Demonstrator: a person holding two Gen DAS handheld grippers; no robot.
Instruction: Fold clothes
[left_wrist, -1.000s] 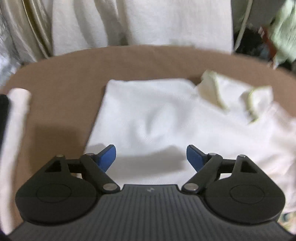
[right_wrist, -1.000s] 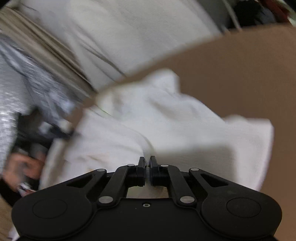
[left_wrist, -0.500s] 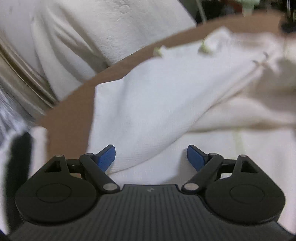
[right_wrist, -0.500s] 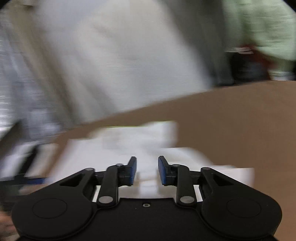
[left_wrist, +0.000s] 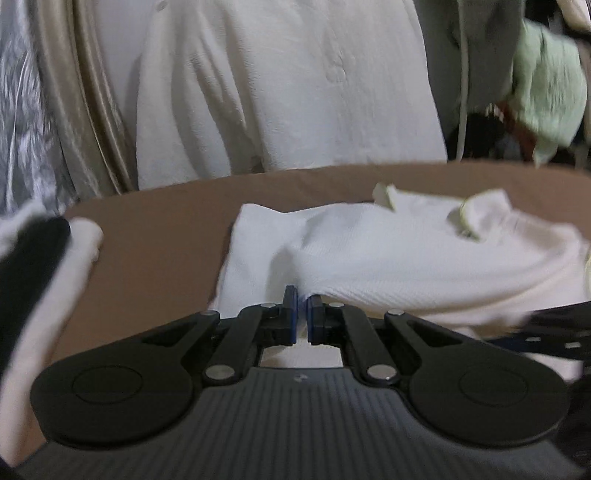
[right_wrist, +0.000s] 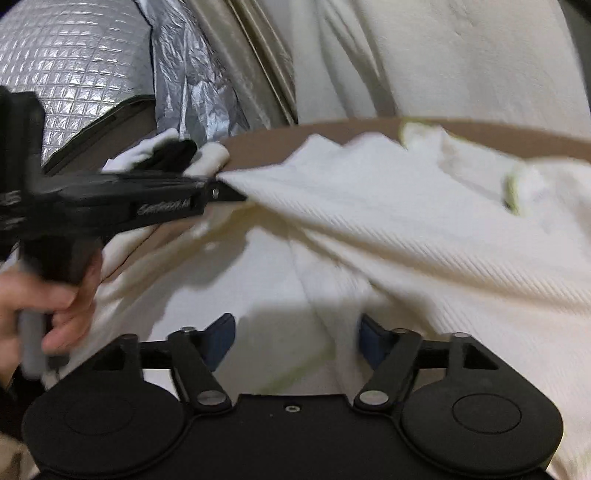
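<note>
The white ribbed knit garment (left_wrist: 424, 258) lies on the brown tabletop (left_wrist: 159, 236), and the left claw (left_wrist: 302, 314), wide open a moment ago, has now pinched its edge, lifting it taut. The right claw (right_wrist: 295, 334) has let go and gapes over the cloth, so the next fold looks to be the left's.

Left hand-held gripper (left_wrist: 302, 314) pinched closed on fabric; right hand-held gripper (right_wrist: 295, 338) with jaws spread wide.
</note>
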